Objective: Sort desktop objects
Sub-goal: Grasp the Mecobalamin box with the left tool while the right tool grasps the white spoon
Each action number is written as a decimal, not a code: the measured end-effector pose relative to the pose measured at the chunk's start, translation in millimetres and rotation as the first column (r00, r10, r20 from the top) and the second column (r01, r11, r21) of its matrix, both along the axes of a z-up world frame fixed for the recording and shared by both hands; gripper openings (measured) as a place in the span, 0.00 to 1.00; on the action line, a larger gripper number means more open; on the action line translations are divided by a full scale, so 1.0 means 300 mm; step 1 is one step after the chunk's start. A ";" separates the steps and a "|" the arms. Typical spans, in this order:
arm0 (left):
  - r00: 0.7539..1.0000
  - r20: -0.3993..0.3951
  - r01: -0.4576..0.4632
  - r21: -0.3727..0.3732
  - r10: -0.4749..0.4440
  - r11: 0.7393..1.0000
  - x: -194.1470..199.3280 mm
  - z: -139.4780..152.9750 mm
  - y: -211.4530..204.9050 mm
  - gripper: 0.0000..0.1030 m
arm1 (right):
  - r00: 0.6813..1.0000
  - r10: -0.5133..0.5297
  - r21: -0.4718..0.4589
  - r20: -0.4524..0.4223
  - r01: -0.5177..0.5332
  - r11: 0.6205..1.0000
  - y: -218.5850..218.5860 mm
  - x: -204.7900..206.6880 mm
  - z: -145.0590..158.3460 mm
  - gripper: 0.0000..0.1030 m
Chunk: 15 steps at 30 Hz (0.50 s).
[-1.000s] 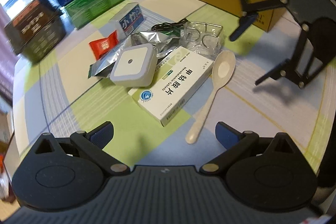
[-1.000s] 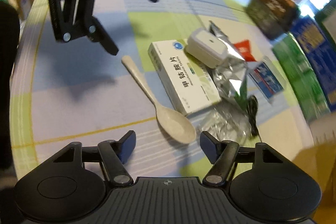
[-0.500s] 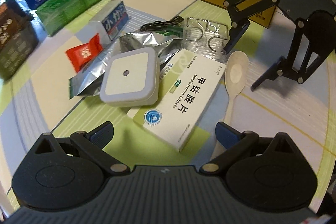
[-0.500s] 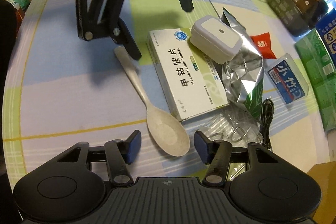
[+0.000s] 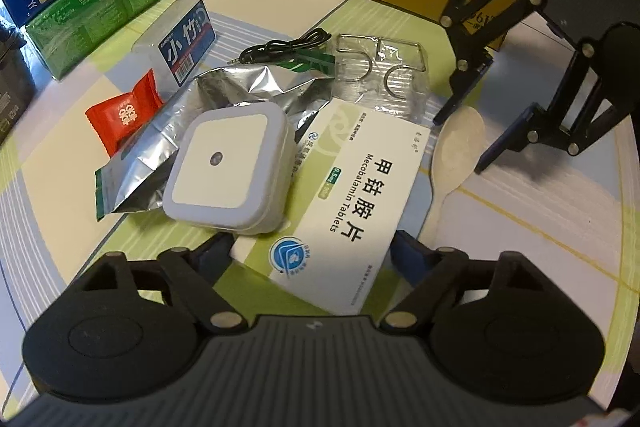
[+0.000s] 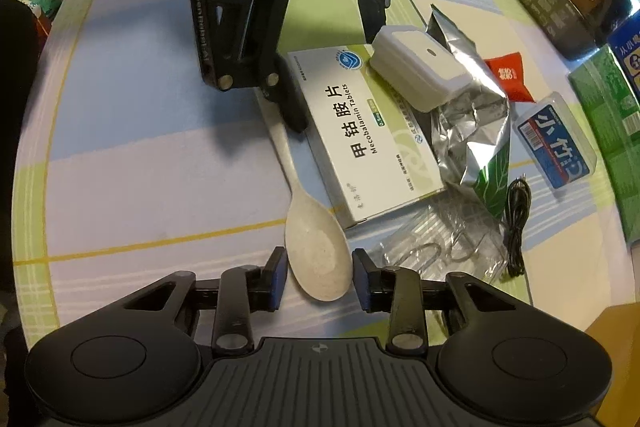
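Closing in since a second ago: my right gripper (image 6: 319, 277), spread, now straddles the spoon (image 6: 316, 251) bowl at 6 o'clock; left gripper (image 5: 310, 249), spread, flanks the tablet box (image 5: 348, 203); both grasps look imminent.

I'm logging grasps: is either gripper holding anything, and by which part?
Nothing held. The right gripper brackets the spoon bowl, open; the left gripper straddles the tablet box, open.

White-and-green flat cardboard tablet box (image 5: 352, 195) lies face up, centre of the pile. White square plastic night light (image 5: 228, 167) leans on its corner, over a crumpled silver foil pouch (image 5: 160, 135). Cream plastic spoon (image 6: 314, 231) lies alongside the box, bowl up. Clear packet w/ metal rings (image 5: 380, 75), probably hooks, sits beyond.
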<state>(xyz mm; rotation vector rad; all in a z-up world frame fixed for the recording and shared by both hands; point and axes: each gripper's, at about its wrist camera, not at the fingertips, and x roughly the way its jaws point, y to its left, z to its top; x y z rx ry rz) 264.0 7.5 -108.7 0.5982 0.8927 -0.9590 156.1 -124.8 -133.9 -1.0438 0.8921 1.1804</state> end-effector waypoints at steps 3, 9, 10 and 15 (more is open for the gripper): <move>1.000 -0.004 -0.007 0.002 0.007 1.000 -0.027 0.007 0.005 0.73 | 1.000 -0.021 -0.014 -0.015 0.021 1.000 -0.018 -0.022 0.004 0.30; 0.996 -0.027 -0.090 0.003 0.090 0.996 -0.129 0.026 0.022 0.68 | 0.974 -0.187 -0.025 -0.126 0.185 0.982 -0.102 -0.069 0.020 0.31; 0.994 -0.028 -0.107 0.009 0.107 0.994 -0.147 0.029 0.023 0.67 | 0.961 -0.233 -0.027 -0.147 0.232 0.972 -0.119 -0.079 0.022 0.31; 0.983 -0.041 -0.177 0.046 0.179 0.983 -0.249 0.055 0.037 0.67 | 0.836 -0.494 -0.011 -0.239 0.507 0.862 -0.226 -0.123 0.034 0.25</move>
